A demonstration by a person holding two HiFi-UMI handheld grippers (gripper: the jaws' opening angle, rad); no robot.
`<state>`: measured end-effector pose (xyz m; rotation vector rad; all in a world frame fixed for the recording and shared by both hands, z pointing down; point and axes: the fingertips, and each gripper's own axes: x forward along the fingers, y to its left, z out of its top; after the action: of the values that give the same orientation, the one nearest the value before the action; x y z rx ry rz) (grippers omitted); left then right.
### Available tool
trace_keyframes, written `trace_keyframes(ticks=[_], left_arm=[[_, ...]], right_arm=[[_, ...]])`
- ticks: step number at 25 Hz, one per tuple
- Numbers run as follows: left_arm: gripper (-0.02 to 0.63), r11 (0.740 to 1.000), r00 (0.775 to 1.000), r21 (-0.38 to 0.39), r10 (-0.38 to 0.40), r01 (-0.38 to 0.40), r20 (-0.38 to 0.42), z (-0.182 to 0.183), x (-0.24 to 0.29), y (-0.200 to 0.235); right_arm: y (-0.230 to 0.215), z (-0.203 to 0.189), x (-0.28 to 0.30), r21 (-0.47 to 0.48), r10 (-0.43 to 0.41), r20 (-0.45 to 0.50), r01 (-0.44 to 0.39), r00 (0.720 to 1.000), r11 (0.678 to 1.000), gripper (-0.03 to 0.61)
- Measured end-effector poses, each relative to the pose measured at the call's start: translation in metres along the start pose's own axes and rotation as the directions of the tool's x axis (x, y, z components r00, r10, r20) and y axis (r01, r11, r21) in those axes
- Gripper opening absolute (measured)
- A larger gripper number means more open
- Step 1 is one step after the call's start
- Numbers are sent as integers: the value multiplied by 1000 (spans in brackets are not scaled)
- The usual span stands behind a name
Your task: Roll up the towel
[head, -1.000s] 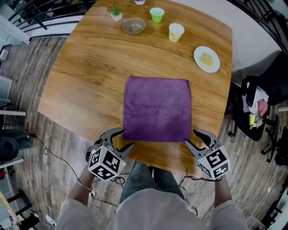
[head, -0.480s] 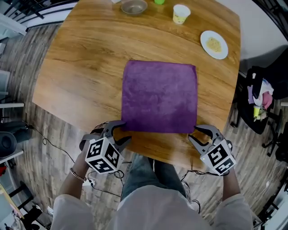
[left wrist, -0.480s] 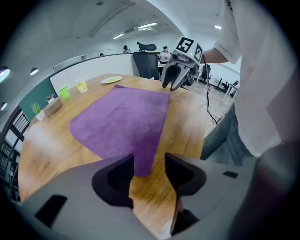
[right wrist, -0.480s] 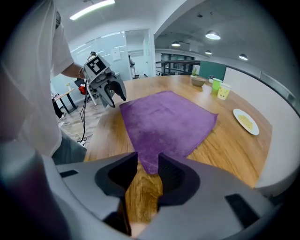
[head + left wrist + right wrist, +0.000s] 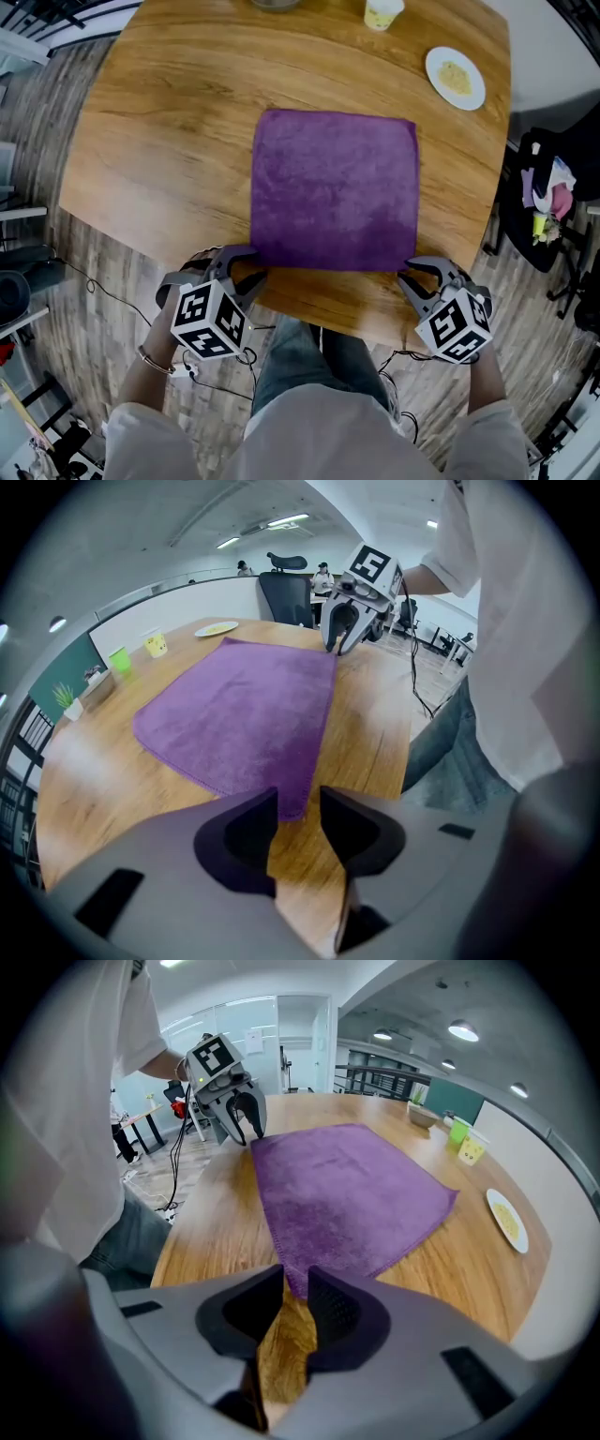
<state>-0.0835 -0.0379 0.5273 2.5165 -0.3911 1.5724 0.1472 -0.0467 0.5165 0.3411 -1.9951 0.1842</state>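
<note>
A purple towel (image 5: 333, 192) lies spread flat on the wooden table (image 5: 159, 141). My left gripper (image 5: 246, 268) stands at its near-left corner and my right gripper (image 5: 422, 274) at its near-right corner, both pointing steeply down. In the left gripper view the towel's corner (image 5: 292, 803) lies between the closing jaws of the left gripper (image 5: 298, 805), with a gap still showing on each side. In the right gripper view the other corner (image 5: 298, 1279) sits in the narrower gap of the right gripper (image 5: 295, 1285), whose jaws are also closing. The pads do not visibly press the cloth.
A white plate with yellow food (image 5: 456, 78) and a paper cup (image 5: 382, 13) stand at the far right of the table. The table's front edge (image 5: 319, 323) runs just under both grippers. A black chair with bags (image 5: 553, 187) stands to the right.
Both grippers have come down and forward onto the towel's near corners, and their jaws have narrowed around them. The towel has not moved.
</note>
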Motion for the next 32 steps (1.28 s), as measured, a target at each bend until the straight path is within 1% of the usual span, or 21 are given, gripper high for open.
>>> trace_keyframes(ticks=[7,12,14,16,19,22,26,32], left_arm=[[142,999,999,26,-20,21,-27,-4,3,-3],[120,997,998,59,-37,40,-52,-3,4,-4],[113,997,997,65,-47,51,-64,-3,5,-4],[63,996,996,74,-48,54,-74,-3,6,-2],[57,995,996,80,-48,55,-82,-3,5,1],[25,997,997,67,-24,29,-74,-4,4,4],[23,999,997,23,-29,31,-68,-6,3,-4],[22,999,997,-21,-49,47,-64,-6,-3,-18]], right_arm=[[4,-7,7,-38,12,-52,-14,999,999,82],[2,-7,10,-55,8,-64,-11,998,998,64],[0,-7,11,-58,7,-66,-11,998,998,47],[-1,-6,11,-61,10,-70,-14,998,998,38],[-1,-5,11,-58,17,-69,-21,997,998,29],[-1,-4,11,-46,23,-65,-26,998,999,15],[6,-6,10,-36,45,-71,-47,997,998,11],[18,-8,0,0,85,-64,-85,994,996,11]])
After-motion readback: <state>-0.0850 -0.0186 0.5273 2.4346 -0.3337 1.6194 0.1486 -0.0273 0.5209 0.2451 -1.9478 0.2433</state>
